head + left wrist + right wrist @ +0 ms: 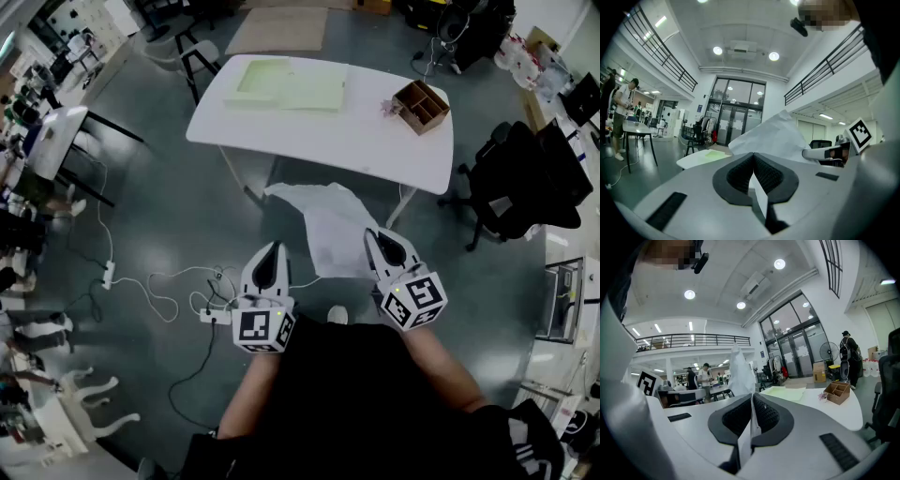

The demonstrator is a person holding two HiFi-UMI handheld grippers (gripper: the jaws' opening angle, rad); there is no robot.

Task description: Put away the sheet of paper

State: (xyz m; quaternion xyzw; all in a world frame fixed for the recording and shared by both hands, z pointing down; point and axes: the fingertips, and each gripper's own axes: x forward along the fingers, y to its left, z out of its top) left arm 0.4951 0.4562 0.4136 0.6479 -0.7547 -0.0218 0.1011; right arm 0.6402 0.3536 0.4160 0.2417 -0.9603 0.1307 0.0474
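In the head view, the left gripper (272,253) and right gripper (380,242) hold the sheet of paper (333,225) aloft, near the white table (356,141). The left gripper view shows its jaws pinched on the paper's edge. In the right gripper view, the jaws are likewise clamped on it.

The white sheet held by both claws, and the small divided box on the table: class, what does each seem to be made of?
The white sheet looks like thin matte paper: it creases and droops between its held edges. The divided box is probably cardboard or thin wood: brown, matte, with flat partitions.
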